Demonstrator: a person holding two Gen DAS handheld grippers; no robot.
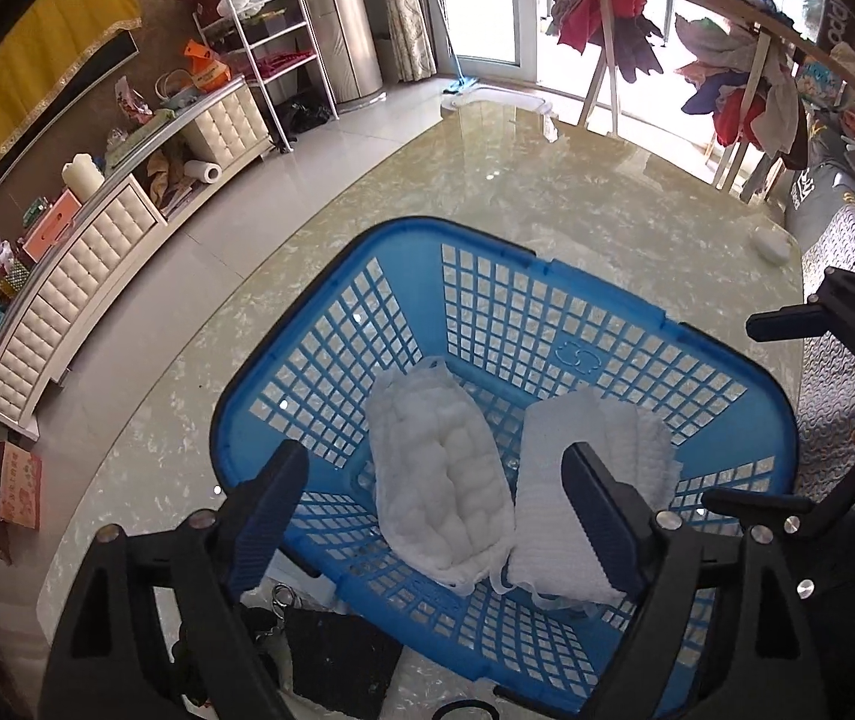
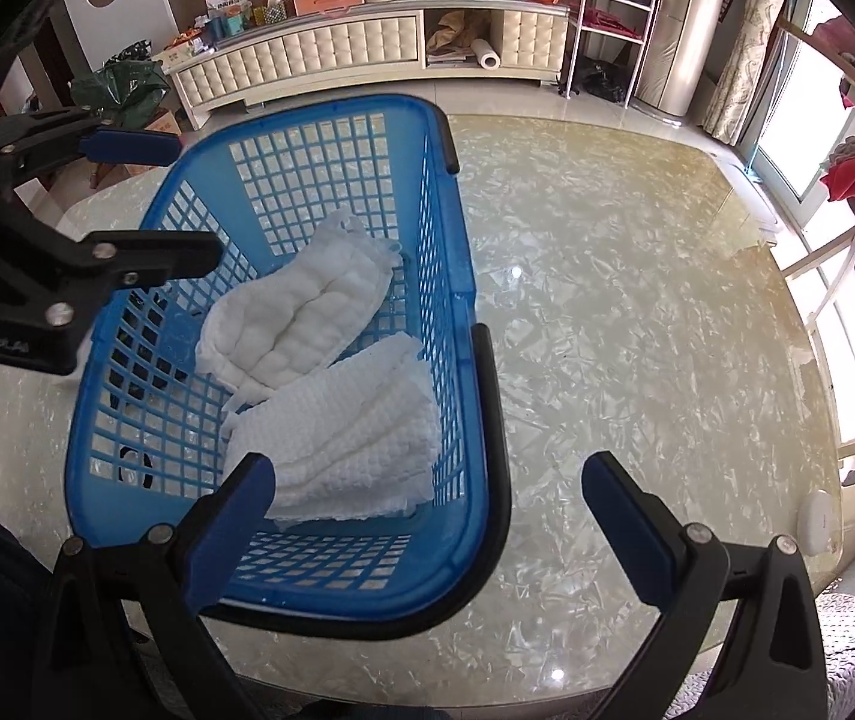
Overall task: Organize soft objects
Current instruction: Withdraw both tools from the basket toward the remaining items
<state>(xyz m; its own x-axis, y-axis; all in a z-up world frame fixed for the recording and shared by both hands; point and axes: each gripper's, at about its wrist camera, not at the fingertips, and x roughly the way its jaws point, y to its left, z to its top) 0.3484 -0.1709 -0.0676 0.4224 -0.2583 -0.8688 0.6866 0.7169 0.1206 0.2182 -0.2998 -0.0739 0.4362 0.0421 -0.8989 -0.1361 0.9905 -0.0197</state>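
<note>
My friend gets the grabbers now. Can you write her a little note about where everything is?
Left gripper: open, empty, above the blue plastic lattice basket.
Right gripper: open, empty, over the basket's near rim.
Done: the puffy white quilted cloth and the folded white waffle-weave towel lie side by side in the basket on the glossy marble-look table.
Left: no other loose cloths visible on the table; check around.

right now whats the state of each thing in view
blue basket: upright on the table, holding two cloths
puffy white cloth: folded, lying in the basket
waffle white cloth: folded, lying beside it, edges touching
left claw: open, above the cloths, holding nothing
right claw: open, empty, over the basket's rim
marble table: glossy
</note>
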